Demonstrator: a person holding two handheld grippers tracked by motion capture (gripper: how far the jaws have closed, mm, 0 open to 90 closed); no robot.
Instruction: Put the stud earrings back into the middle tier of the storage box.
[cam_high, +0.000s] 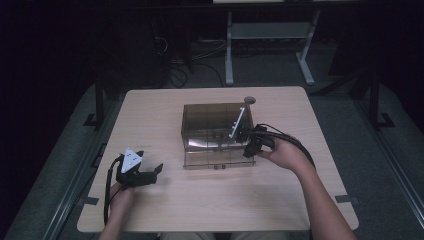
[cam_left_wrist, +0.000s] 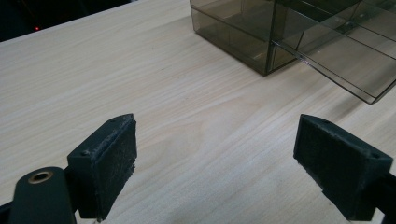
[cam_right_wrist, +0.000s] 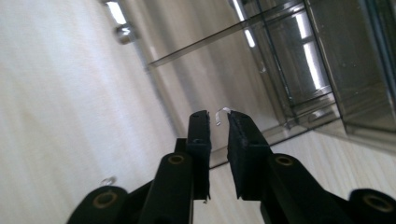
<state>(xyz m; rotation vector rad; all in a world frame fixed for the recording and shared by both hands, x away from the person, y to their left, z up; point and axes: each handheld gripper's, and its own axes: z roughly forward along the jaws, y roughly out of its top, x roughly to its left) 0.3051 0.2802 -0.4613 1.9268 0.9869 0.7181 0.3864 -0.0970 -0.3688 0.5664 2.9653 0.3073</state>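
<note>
A light wooden table (cam_high: 200, 200) carried a smoked-plastic organiser box (cam_high: 216, 131) at its centre, one clear drawer (cam_high: 217, 159) drawn out toward the person. The right gripper (cam_high: 248, 145) sat at the drawer's right front corner, jaws narrowly parted with a small bent wire piece (cam_right_wrist: 222, 114) at their tips. The left gripper (cam_high: 150, 175) rested on the table, well apart from the box, jaws wide and empty

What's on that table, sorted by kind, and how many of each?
Smoky clear drawer box: 1
Pulled-out drawer: 1
Hand-held grippers, left hand-held gripper and right hand-held gripper: 2
Round grey disc at the far edge: 1
Total: 5
</note>
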